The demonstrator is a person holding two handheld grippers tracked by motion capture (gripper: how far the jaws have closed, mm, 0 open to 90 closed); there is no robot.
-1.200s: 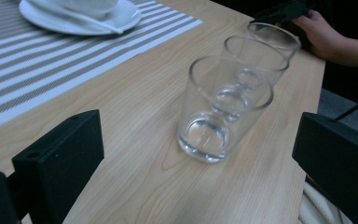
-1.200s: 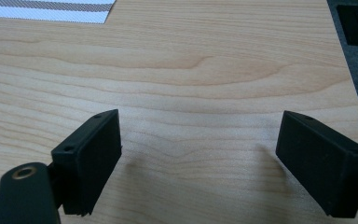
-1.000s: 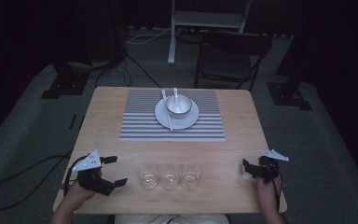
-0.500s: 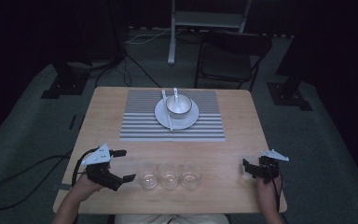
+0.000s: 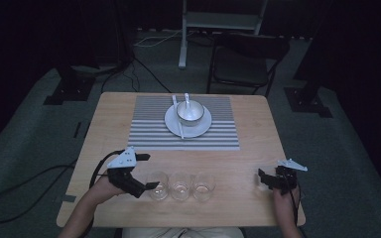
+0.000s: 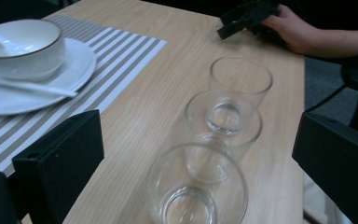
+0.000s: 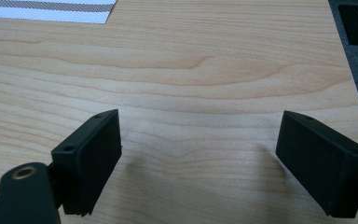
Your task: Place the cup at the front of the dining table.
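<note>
Your pale wood worktop (image 5: 258, 134) stands in a dark room, three glasses (image 5: 180, 186) in a row near its front edge. Your left claw (image 5: 149, 171) gapes wide beside the leftmost glass (image 6: 196, 189), holding nothing; your right claw (image 5: 261, 178) rests wide open and empty, and the room's edges are lost in shadow.

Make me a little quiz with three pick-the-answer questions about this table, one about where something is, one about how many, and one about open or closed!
1. Where does the bowl sit?
A. on the white plate
B. on the bare wood
C. on the chair

2. How many clear glasses stand in the row?
A. two
B. three
C. five

3. How are the left tongs set?
A. shut tight
B. shut on a spoon
C. open

Answers:
1 A, the bowl rests on the plate on the striped mat.
2 B, the near glass, the middle glass and the far glass line up in the left gripper view.
3 C, its jaws stand wide apart either side of the glasses.
</note>
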